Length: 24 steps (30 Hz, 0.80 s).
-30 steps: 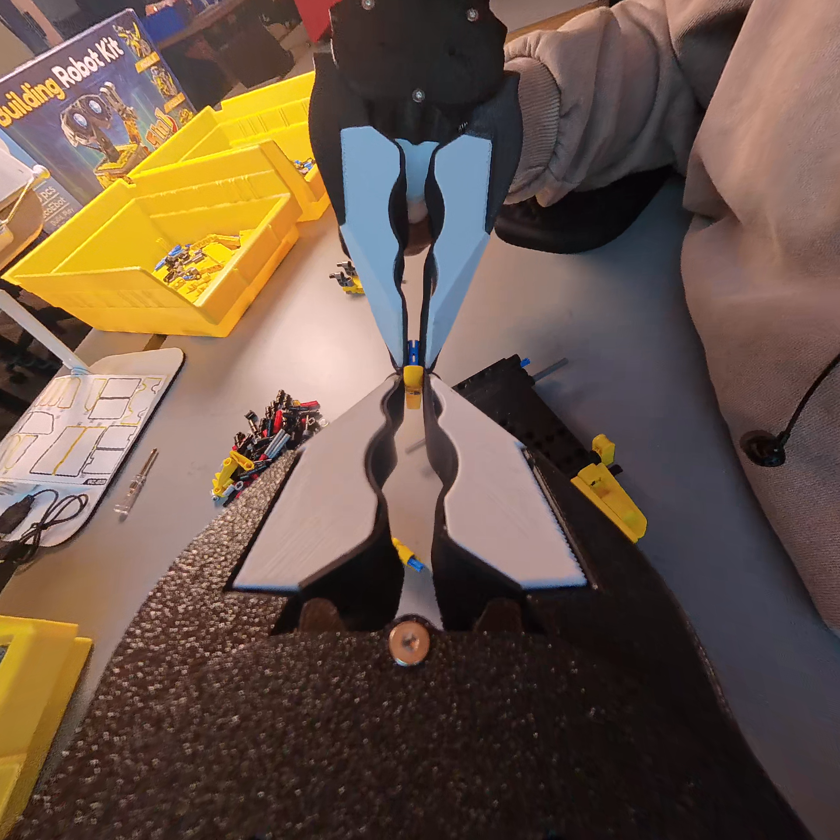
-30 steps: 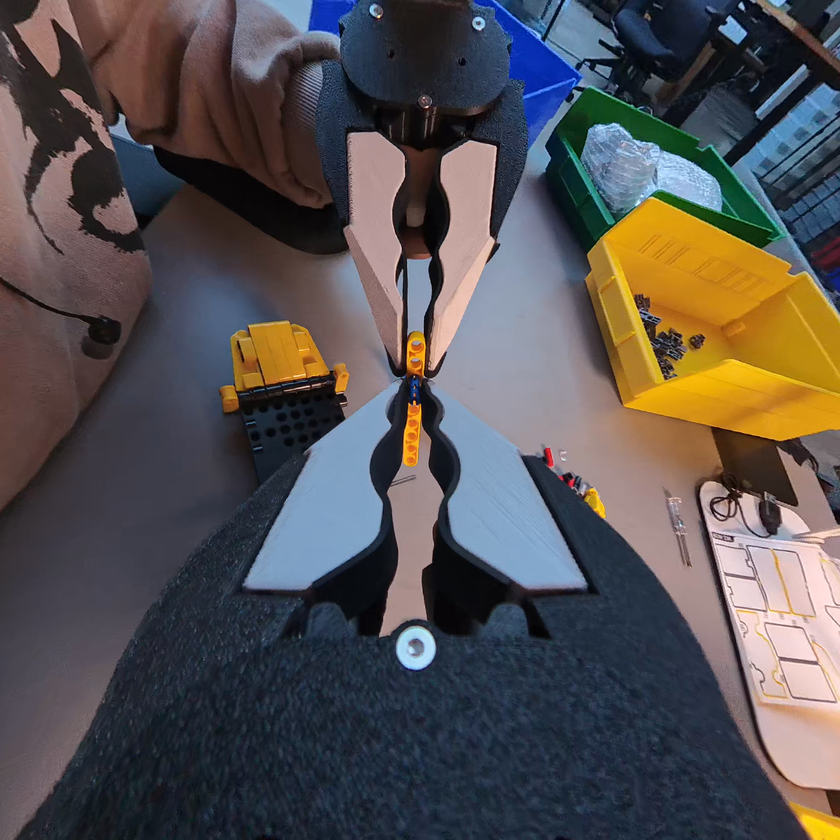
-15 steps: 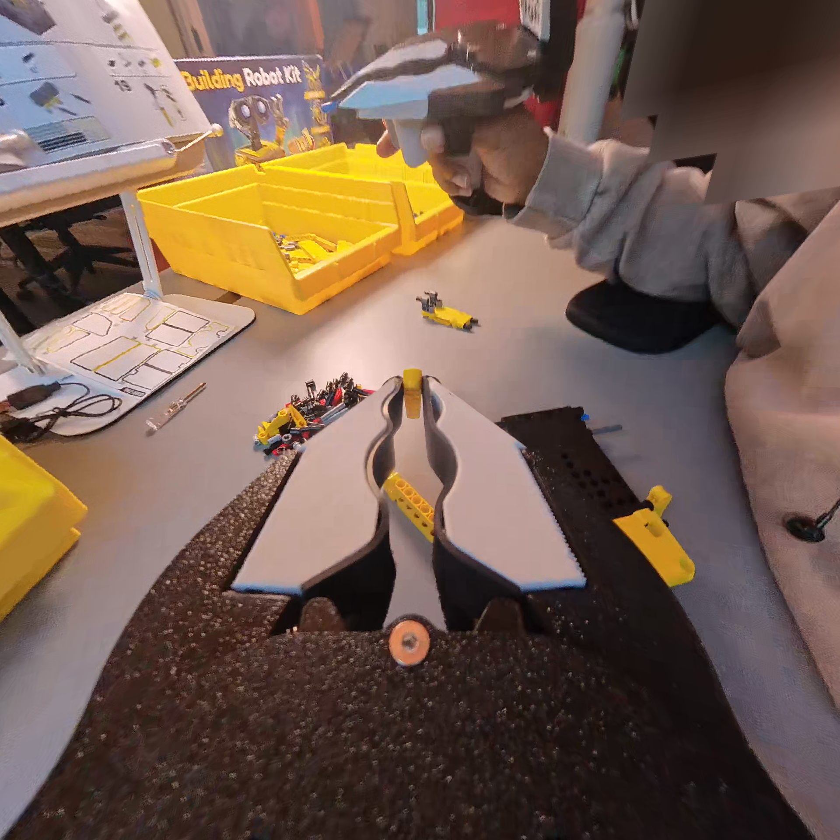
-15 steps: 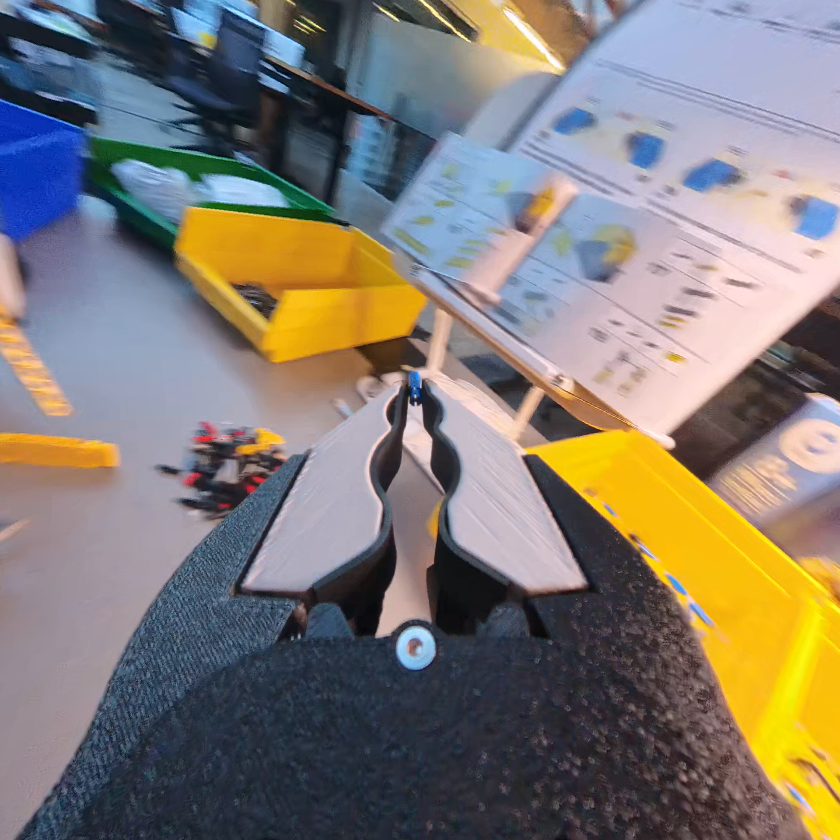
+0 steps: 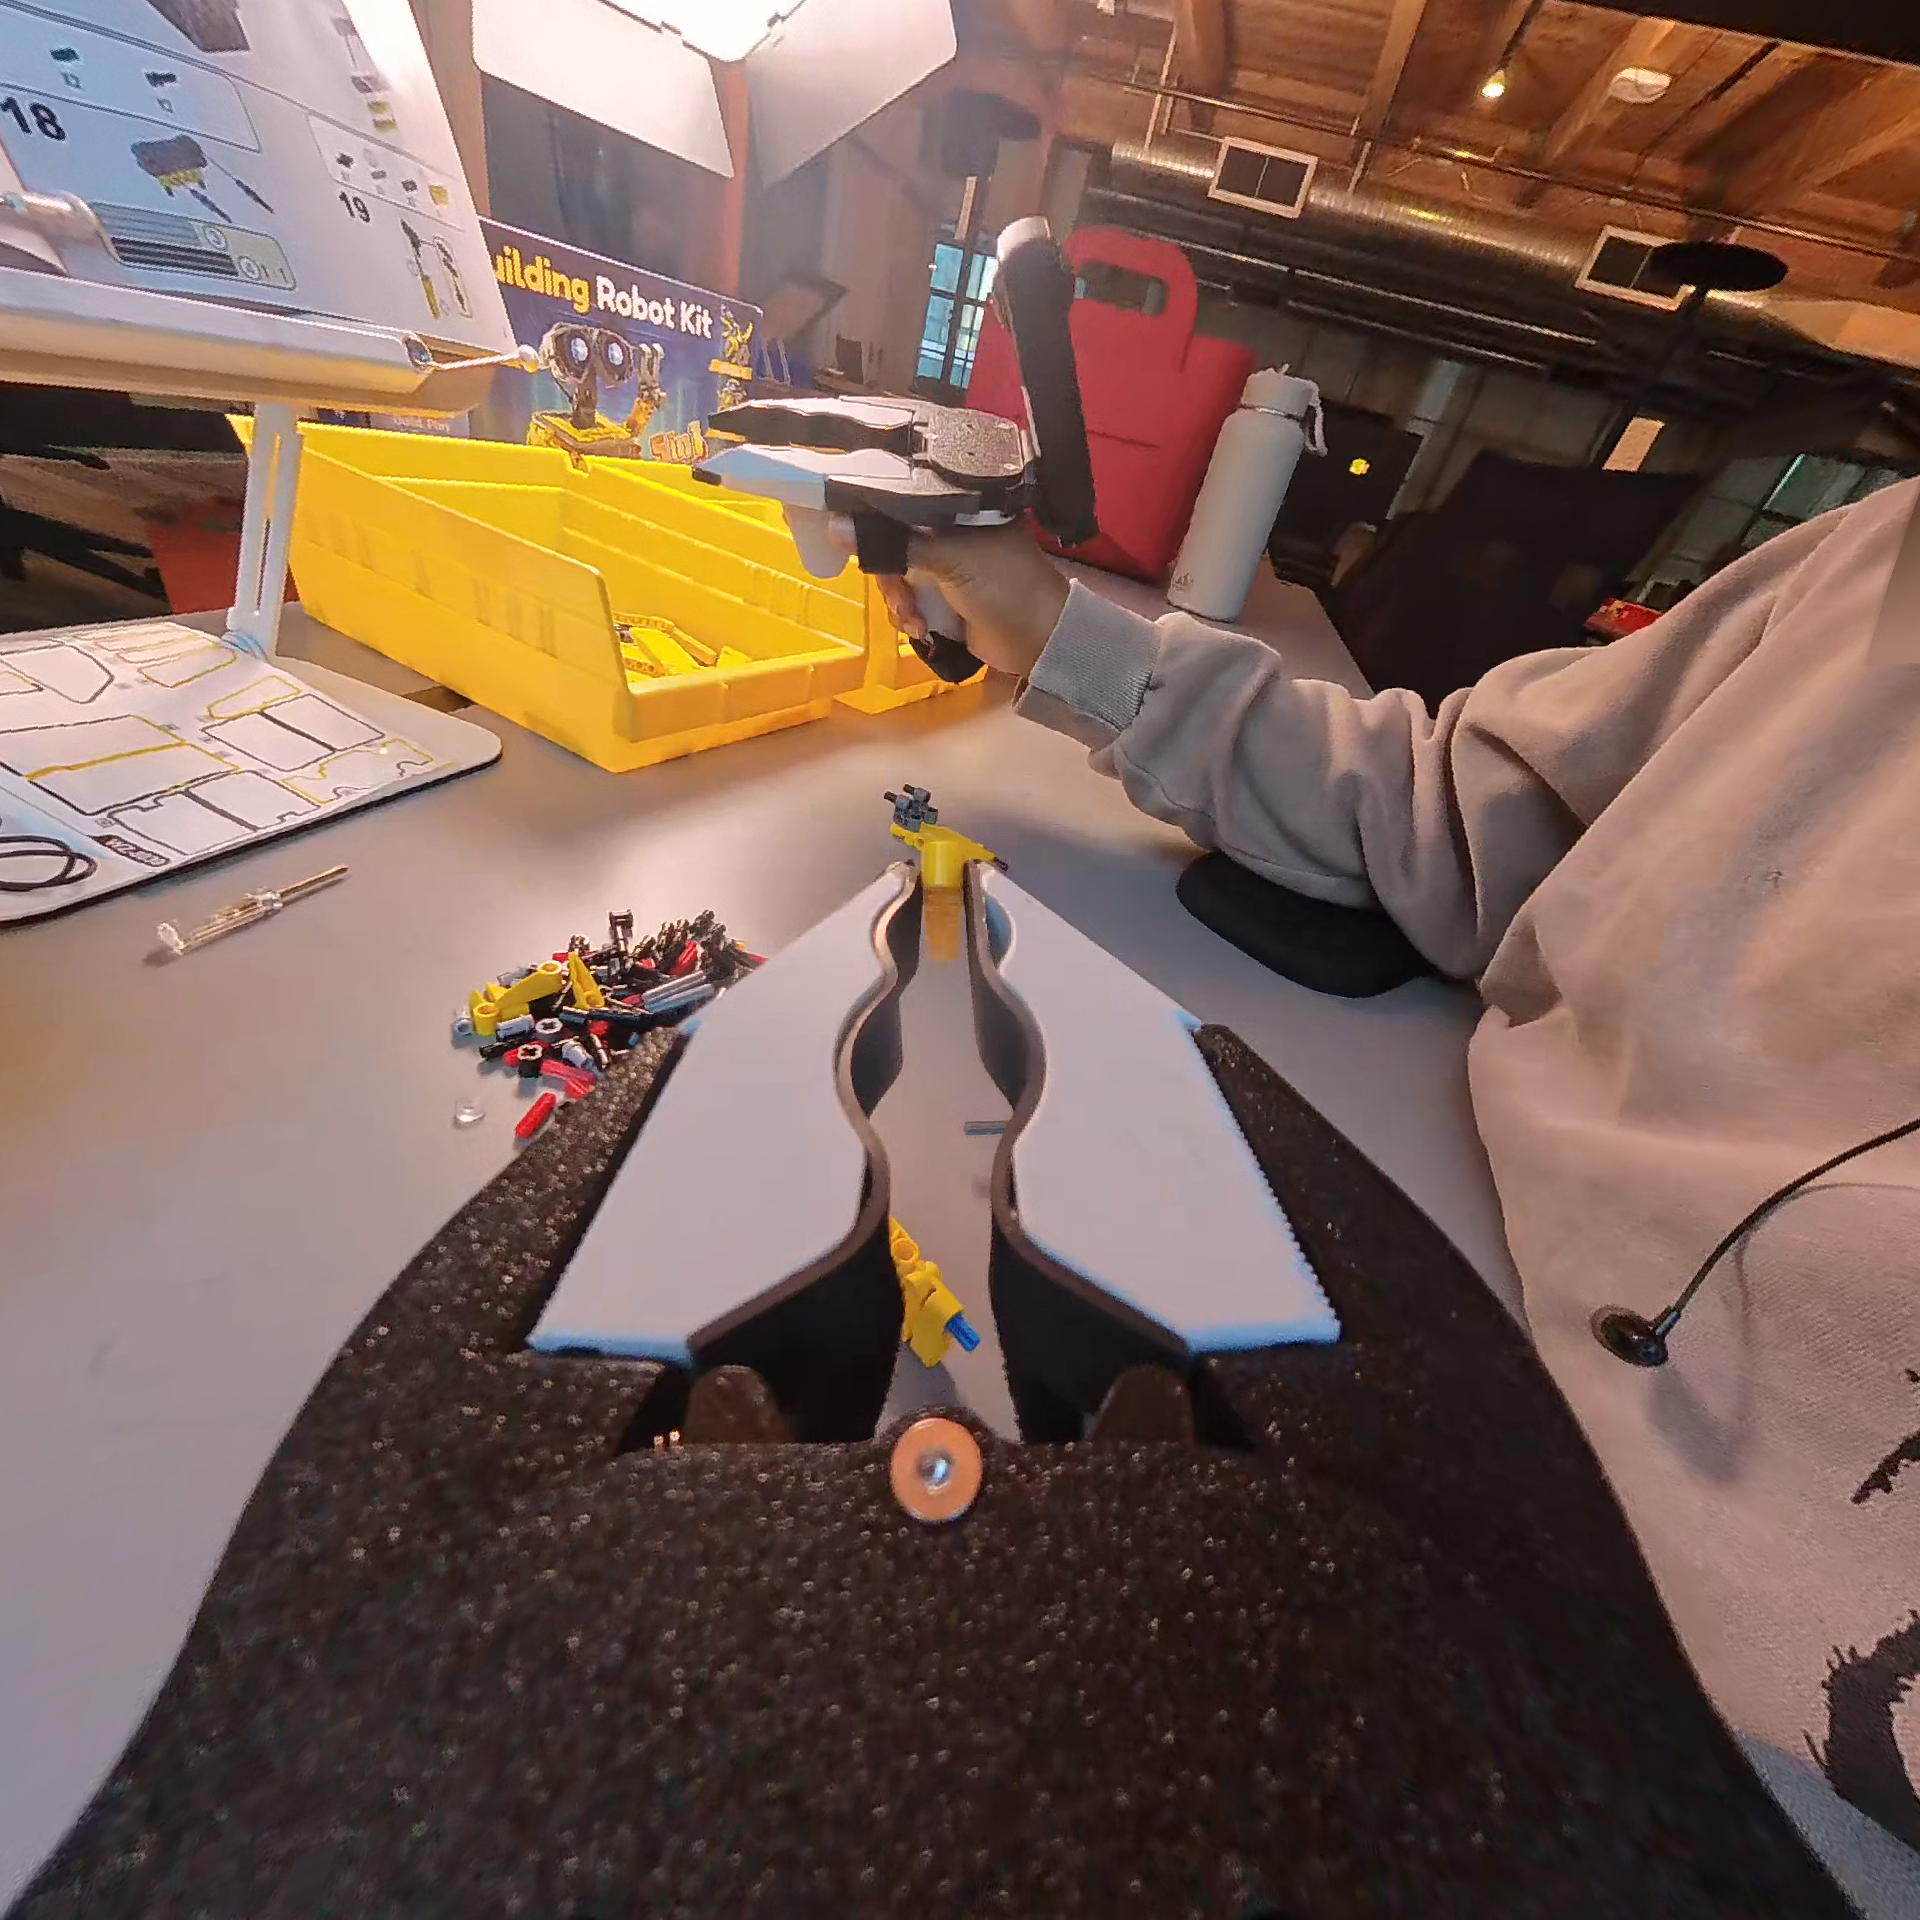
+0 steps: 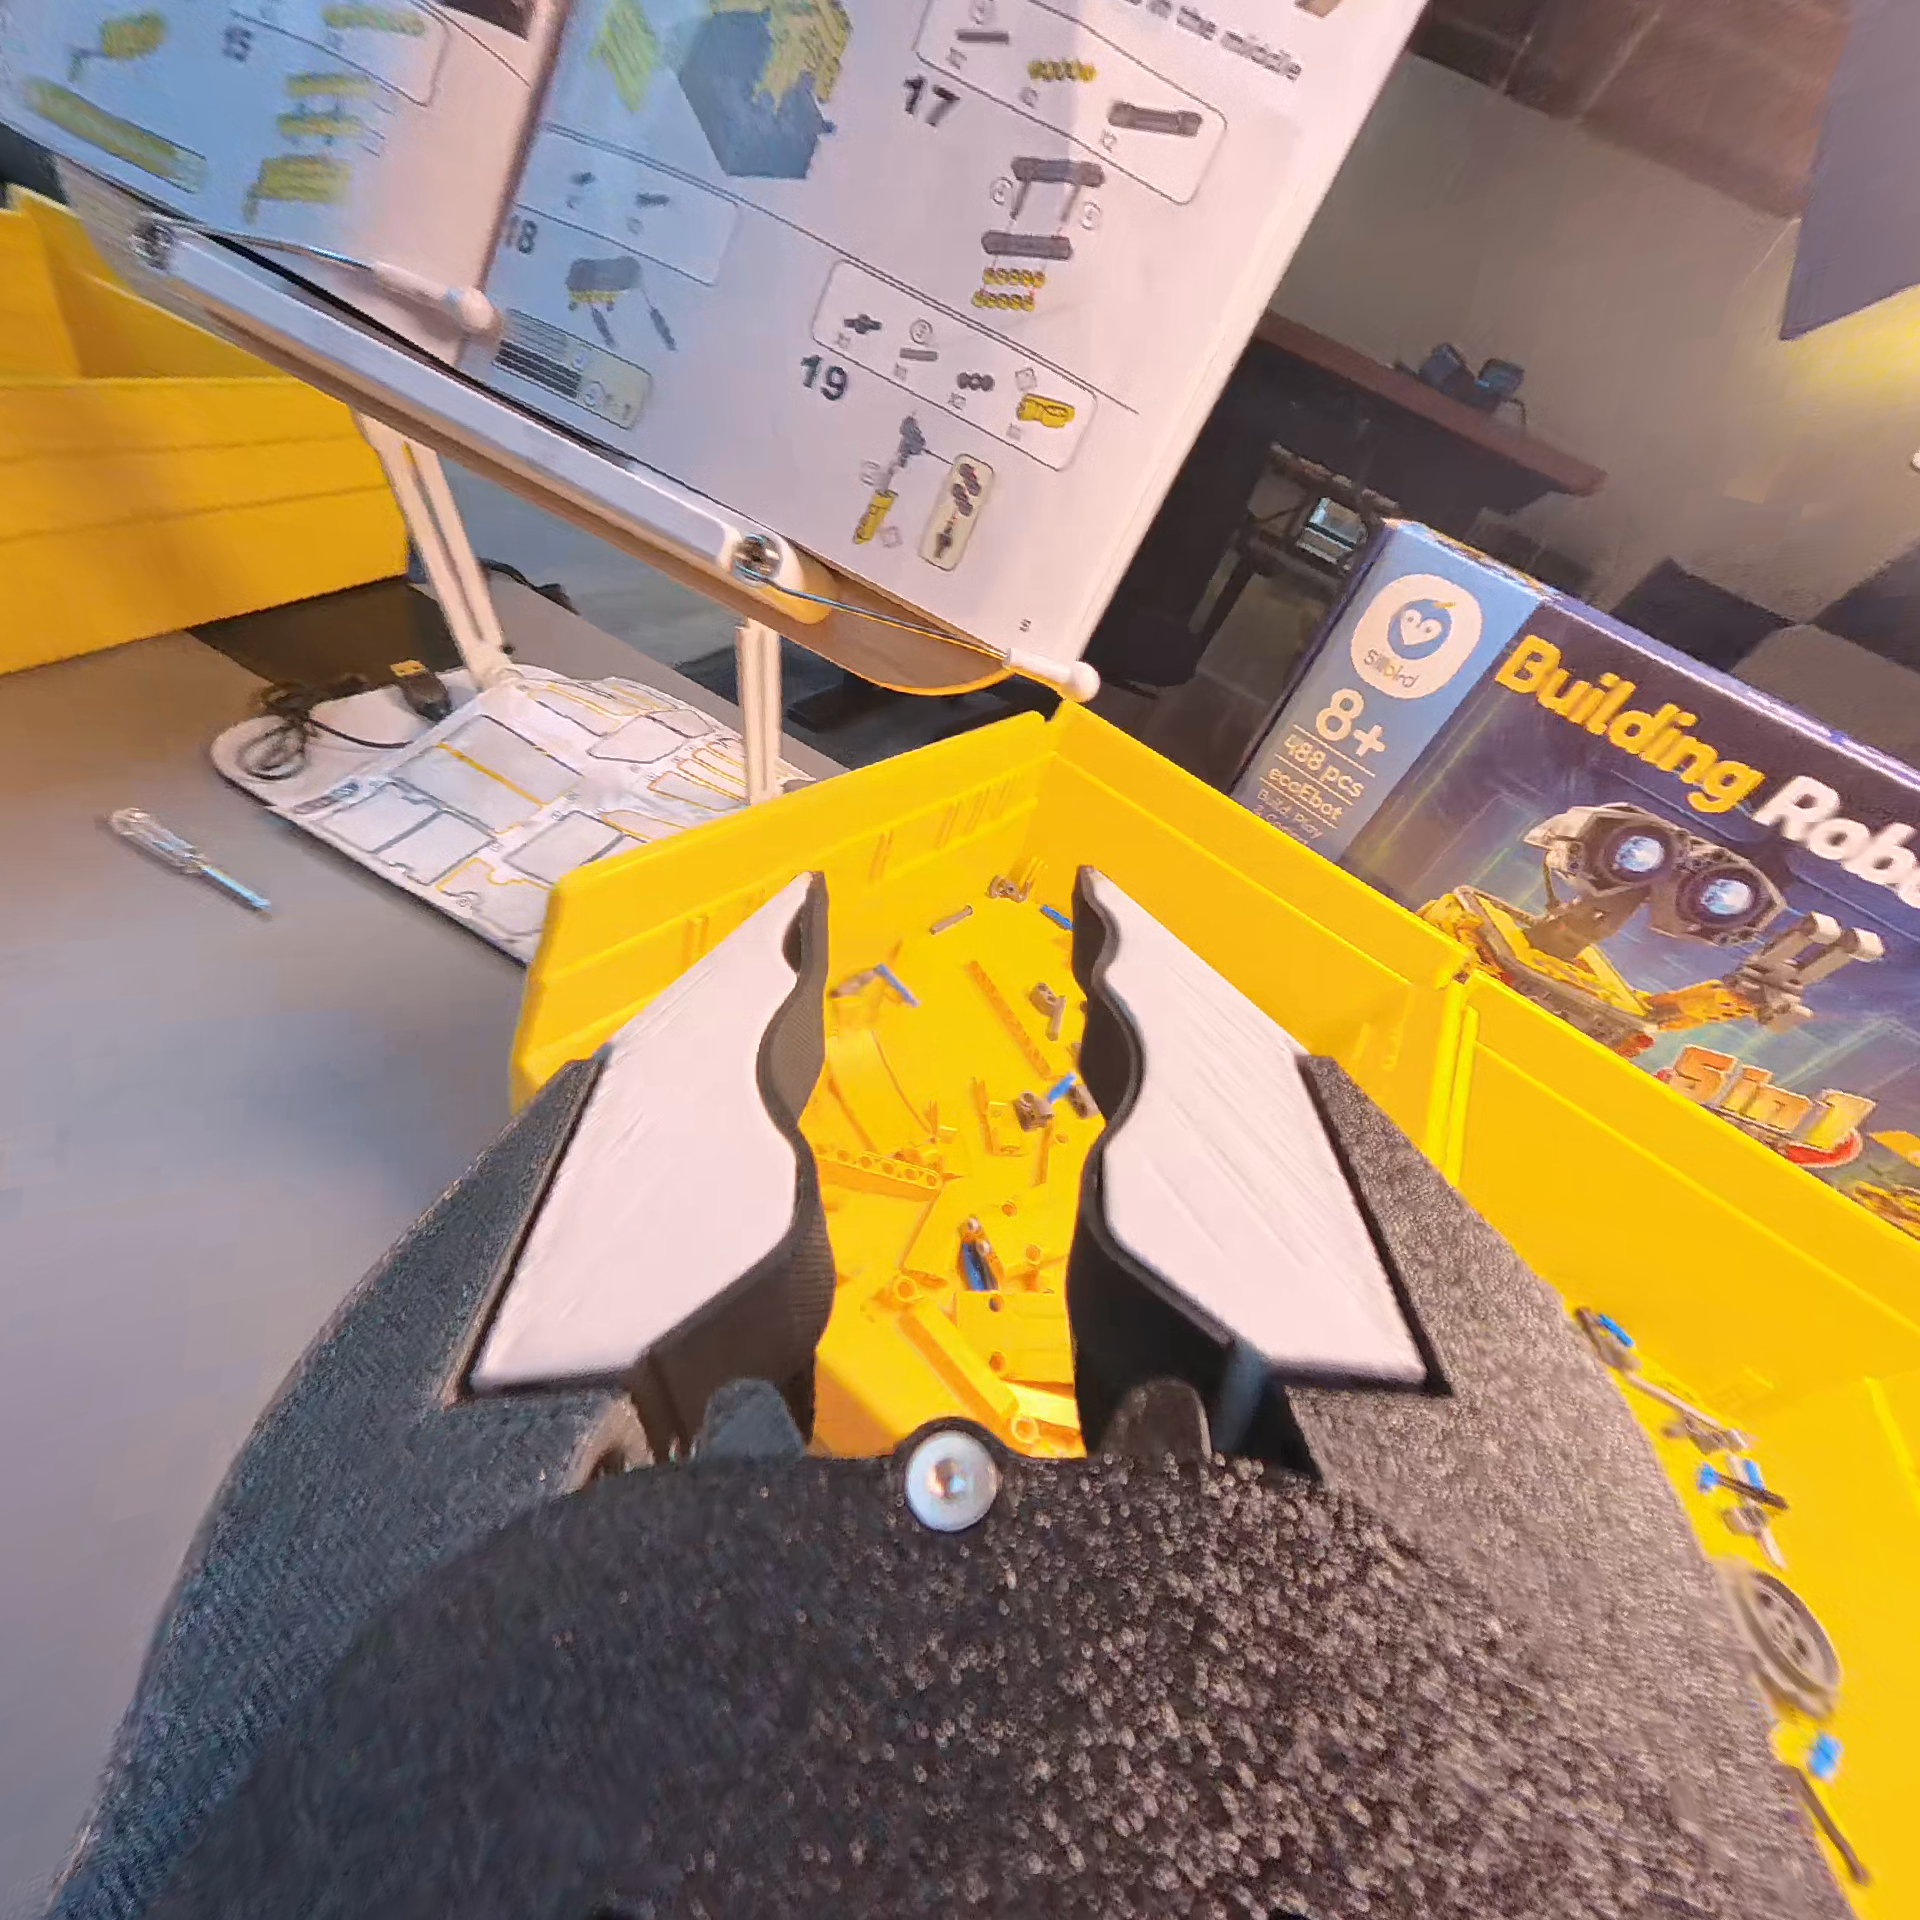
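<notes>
At the centre of the left wrist view, the left hand-held gripper [image 5: 940, 896] is clenched on a small yellow piece [image 5: 942, 873], pinched only at the very tips, low over the grey table [image 5: 260, 1143]. So shallow a hold leaves the piece little support against twisting. At the centre of the right wrist view, the right hand-held gripper [image 6: 945, 883] is released, jaws wide apart and empty, hanging over a yellow bin [image 6: 644, 935] littered with yellow beams and small grey and blue pins.

Left of the clenched tips lies a pile of small parts [image 5: 592, 997] in red, black, grey and yellow. A clear-handled screwdriver [image 6: 187, 857] and a printed mat [image 6: 499, 790] lie at the left of the right wrist view. An instruction booklet [image 6: 831, 208] on a stand fills its top, and a kit box [image 6: 1610, 831] stands at its right edge.

A yellow-and-dark bit [image 5: 914, 810] shows just above the clenched tips; whether it joins the held piece or lies on the table behind cannot be told. A yellow part with a blue pin [image 5: 930, 1311], seen low in the gap between the fingers, is equally unclear. The right wrist view is smeared, and the bin's contents blur together.
</notes>
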{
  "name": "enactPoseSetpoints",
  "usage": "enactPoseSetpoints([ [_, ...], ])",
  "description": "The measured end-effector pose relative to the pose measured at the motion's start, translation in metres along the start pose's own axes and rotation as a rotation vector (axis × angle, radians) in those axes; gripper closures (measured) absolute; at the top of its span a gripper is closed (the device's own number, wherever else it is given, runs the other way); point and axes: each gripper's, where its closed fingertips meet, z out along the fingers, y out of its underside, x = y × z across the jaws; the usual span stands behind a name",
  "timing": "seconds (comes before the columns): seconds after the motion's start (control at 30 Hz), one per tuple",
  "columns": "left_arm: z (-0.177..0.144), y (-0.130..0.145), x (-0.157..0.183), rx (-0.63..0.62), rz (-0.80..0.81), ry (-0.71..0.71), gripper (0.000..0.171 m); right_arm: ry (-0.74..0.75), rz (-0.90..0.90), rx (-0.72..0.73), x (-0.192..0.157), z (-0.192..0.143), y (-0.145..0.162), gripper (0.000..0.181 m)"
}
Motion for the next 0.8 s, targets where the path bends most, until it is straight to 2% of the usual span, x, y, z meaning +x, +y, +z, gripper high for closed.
enactPoseSetpoints([
  [0.13, 0.001, -0.003, 0.005, 0.036, -0.043, 0.037, 0.165, -0.31, 0.06, 0.049, -0.069, -0.015, -0.022, 0.124],
  [0.27, 0.0, -0.006, 0.007, 0.055, -0.048, 0.053, 0.165, -0.787, 0.094, 0.145, -0.189, -0.061, -0.062, 0.125],
  [0.37, 0.0, -0.006, 0.012, 0.053, -0.021, 0.063, 0.165, -1.12, 0.089, 0.128, -0.272, -0.107, -0.074, 0.135],
  [0.47, 0.003, -0.005, 0.017, 0.039, 0.013, 0.076, 0.165, -1.233, -0.014, 0.083, -0.323, -0.128, -0.066, 0.148],
  [0.57, 0.005, 0.0, 0.02, 0.016, 0.034, 0.082, 0.165, -1.281, -0.05, 0.063, -0.34, -0.135, -0.063, 0.172],
  [0.63, 0.006, 0.001, 0.02, 0.005, 0.045, 0.071, 0.164, -1.293, -0.066, 0.056, -0.338, -0.136, -0.062, 0.174],
  [0.67, 0.006, 0.002, 0.017, 0.001, 0.055, 0.045, 0.164, -1.276, -0.068, 0.063, -0.332, -0.134, -0.063, 0.175],
  [0.73, 0.003, 0.002, 0.007, -0.011, 0.049, -0.006, 0.153, -1.2, -0.081, 0.051, -0.309, -0.12, -0.063, 0.175],
  [0.8, 0.002, 0.013, -0.007, -0.081, 0.01, -0.055, 0.144, -1.012, -0.113, -0.003, -0.263, -0.087, -0.055, 0.175],
])
